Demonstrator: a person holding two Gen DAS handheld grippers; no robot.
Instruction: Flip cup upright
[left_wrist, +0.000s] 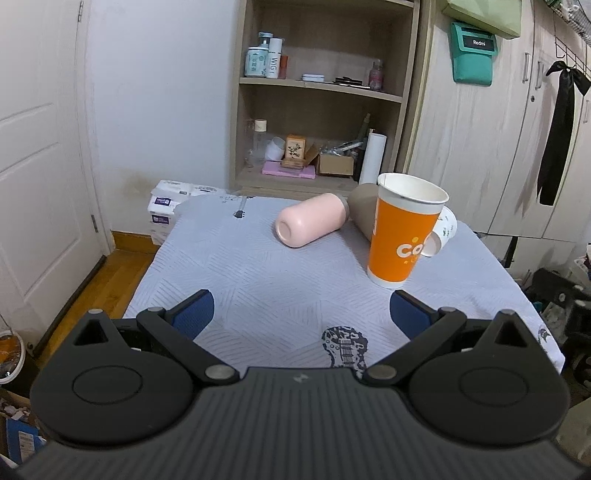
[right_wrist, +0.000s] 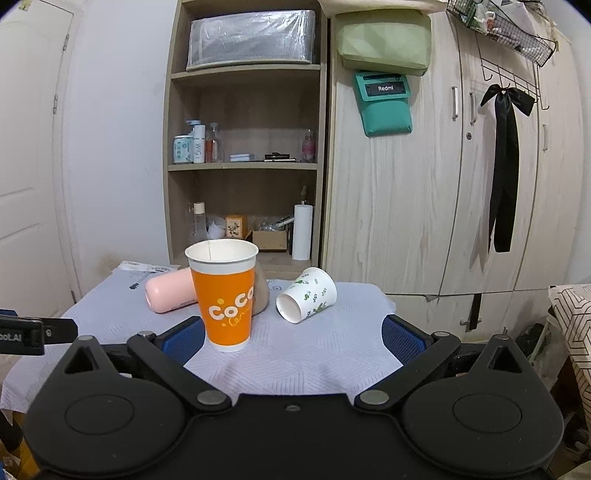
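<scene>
An orange paper cup (left_wrist: 400, 236) stands upright on the table (left_wrist: 258, 280), mouth up; it also shows in the right wrist view (right_wrist: 227, 295). A small white paper cup with green leaf print (right_wrist: 307, 294) lies on its side, mouth toward me, partly hidden behind the orange cup in the left wrist view (left_wrist: 443, 230). A pink cup (left_wrist: 312, 219) lies on its side, with a beige cup (left_wrist: 364, 206) behind it. My left gripper (left_wrist: 301, 314) is open and empty, short of the cups. My right gripper (right_wrist: 293, 338) is open and empty, just in front of the orange cup.
A grey patterned cloth covers the table (right_wrist: 314, 354). A wooden shelf (right_wrist: 243, 166) with bottles and boxes stands behind it, next to wardrobe doors (right_wrist: 424, 184). A white door (left_wrist: 37, 166) is at left. Part of the left gripper (right_wrist: 33, 334) shows at the left edge.
</scene>
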